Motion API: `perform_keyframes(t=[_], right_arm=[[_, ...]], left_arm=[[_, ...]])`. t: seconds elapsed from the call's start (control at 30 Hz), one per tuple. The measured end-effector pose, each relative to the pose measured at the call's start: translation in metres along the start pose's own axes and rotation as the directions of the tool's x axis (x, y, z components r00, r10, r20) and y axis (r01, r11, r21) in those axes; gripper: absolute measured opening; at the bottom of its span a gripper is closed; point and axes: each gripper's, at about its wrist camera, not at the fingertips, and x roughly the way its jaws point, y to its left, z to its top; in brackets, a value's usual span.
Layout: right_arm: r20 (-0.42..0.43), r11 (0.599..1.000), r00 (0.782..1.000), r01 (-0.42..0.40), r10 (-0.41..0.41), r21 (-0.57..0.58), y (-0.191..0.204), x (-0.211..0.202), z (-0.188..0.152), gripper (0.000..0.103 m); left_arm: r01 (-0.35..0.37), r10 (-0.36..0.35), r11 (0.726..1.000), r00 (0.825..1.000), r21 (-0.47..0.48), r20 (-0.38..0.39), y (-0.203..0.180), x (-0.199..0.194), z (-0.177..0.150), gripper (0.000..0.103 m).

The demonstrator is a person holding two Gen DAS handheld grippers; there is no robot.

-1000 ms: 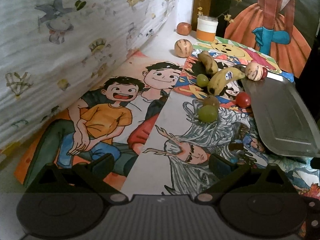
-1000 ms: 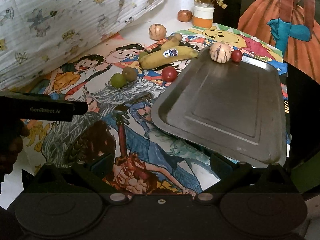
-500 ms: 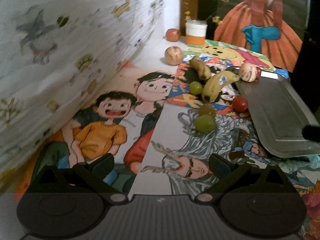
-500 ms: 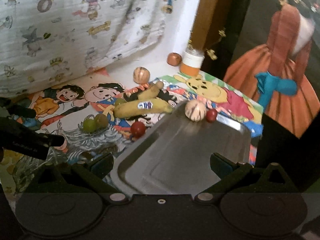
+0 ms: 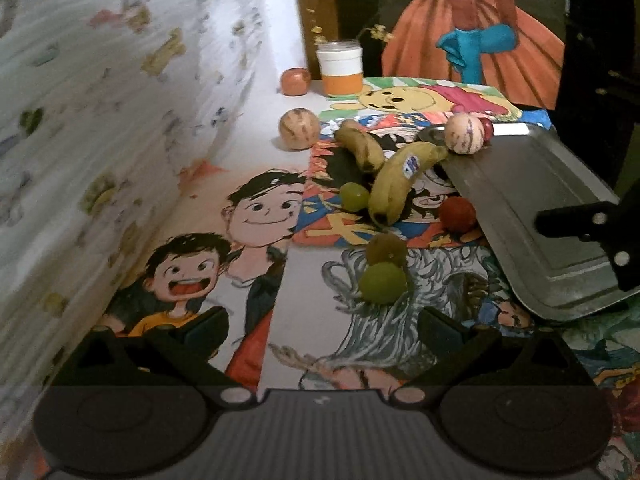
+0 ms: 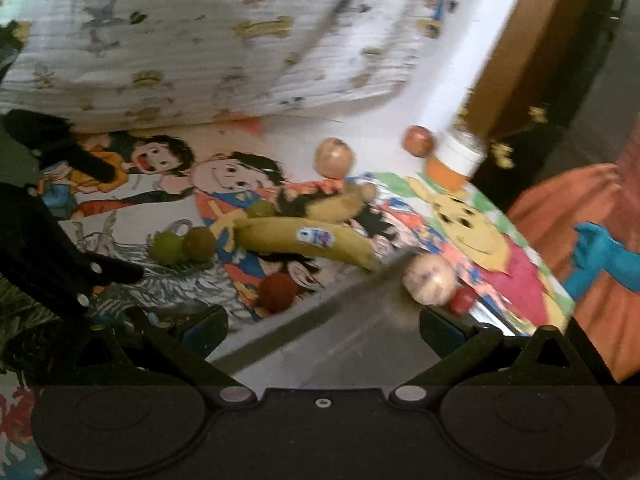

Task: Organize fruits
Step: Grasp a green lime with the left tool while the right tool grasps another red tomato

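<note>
Both grippers advanced toward the loose fruit, right gripper (image 6: 323,322) over the grey metal tray (image 5: 532,208), jaws spread and just narrowing, empty; left gripper (image 5: 323,322) jaws spread, ready for the green grape (image 5: 382,282).

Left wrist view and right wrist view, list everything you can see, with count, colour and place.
tray: one, grey metal, right side, on the drawings
bananas: two, yellow; stickered banana, smaller browner banana behind it
green grapes: two; lone grape by the stickered banana, near grape beside a brownish fruit
red fruits: two; larger one at the tray's left edge, small one at its far corner
striped tan fruits: two; one at the tray's far corner, one on the white surface
reddish-brown fruit: one, beside the jar
jar: one, white over orange, at the back
drawings: several, colourful, covering the surface
patterned cloth: one, white, left
left hand-held gripper: black, open
right hand-held gripper: black, open, over the tray
</note>
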Motion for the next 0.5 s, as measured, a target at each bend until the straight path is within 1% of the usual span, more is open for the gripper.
perform_keyframes(t=[0.03, 0.13, 0.2, 0.3, 0.33, 0.4, 0.47, 0.5], right_arm=[[-0.001, 1.000, 1.000, -0.027, 0.027, -0.011, -0.002, 0.006, 0.001, 0.094], [-0.002, 0.997, 0.998, -0.070, 0.070, -0.030, -0.005, 0.022, 0.005, 0.087], [-0.003, 0.995, 0.995, -0.101, 0.100, -0.025, -0.007, 0.031, 0.007, 0.083], [-0.001, 0.988, 0.988, -0.152, 0.152, -0.007, -0.009, 0.041, 0.009, 0.074], [-0.001, 0.986, 0.986, -0.167, 0.167, -0.002, -0.009, 0.044, 0.009, 0.069], [-0.003, 0.983, 0.983, -0.184, 0.184, 0.003, -0.009, 0.048, 0.008, 0.063], [-0.009, 0.982, 0.982, -0.191, 0.191, 0.003, -0.007, 0.052, 0.008, 0.053], [-0.011, 0.981, 0.981, -0.196, 0.196, 0.003, -0.007, 0.054, 0.008, 0.052]], left_arm=[[0.005, -0.005, 1.000, 1.000, 0.006, -0.004, -0.001, 0.002, 0.001, 0.102], [0.041, -0.041, 0.999, 0.999, 0.001, -0.024, -0.003, 0.009, 0.004, 0.096], [0.065, -0.065, 0.998, 0.997, -0.014, -0.031, -0.002, 0.013, 0.004, 0.092], [0.080, -0.081, 0.996, 0.996, -0.031, -0.033, -0.001, 0.018, 0.005, 0.087], [0.086, -0.087, 0.996, 0.996, -0.034, -0.029, -0.001, 0.018, 0.006, 0.084], [0.101, -0.102, 0.994, 0.995, -0.035, -0.023, 0.000, 0.019, 0.007, 0.080], [0.113, -0.114, 0.993, 0.993, -0.039, -0.017, -0.001, 0.020, 0.009, 0.072], [0.120, -0.121, 0.992, 0.993, -0.041, -0.015, -0.001, 0.021, 0.009, 0.069]])
